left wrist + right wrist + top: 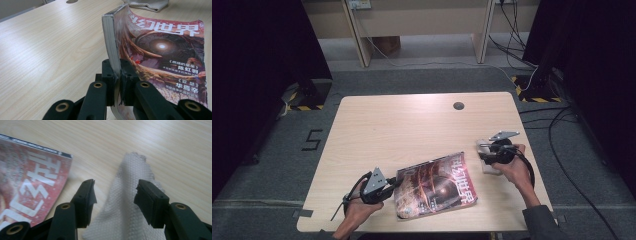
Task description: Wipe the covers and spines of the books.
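In the high view a pale wooden desk [412, 125] carries a magazine [437, 185] with a red cover near the near edge, a little right of the middle, lying at a slant. The left tool [393, 188] sits at the magazine's left edge, held by the left hand [357, 210] at the near left part of the desk. The right tool [484, 156] is just beyond the magazine's far right corner, held by the right hand [517, 170], and under it lies a pale cloth [489, 167] near the right edge of the desk. A dark round hole [458, 106] is set in the desk by its far edge. In the left gripper view the left tool [117, 82] is clamped on the spine edge of the magazine [160, 50], which is lifted and curled up off the desk [50, 50] on that side, while its other side lies flat; the cloth [147, 5] shows beyond the magazine's far end. In the right gripper view the right tool [115, 195] stands apart, its pads free of the white woven cloth [125, 215] that lies between and below the jaws on the desk [175, 150]; a corner of the magazine [32, 185] lies just left of it.
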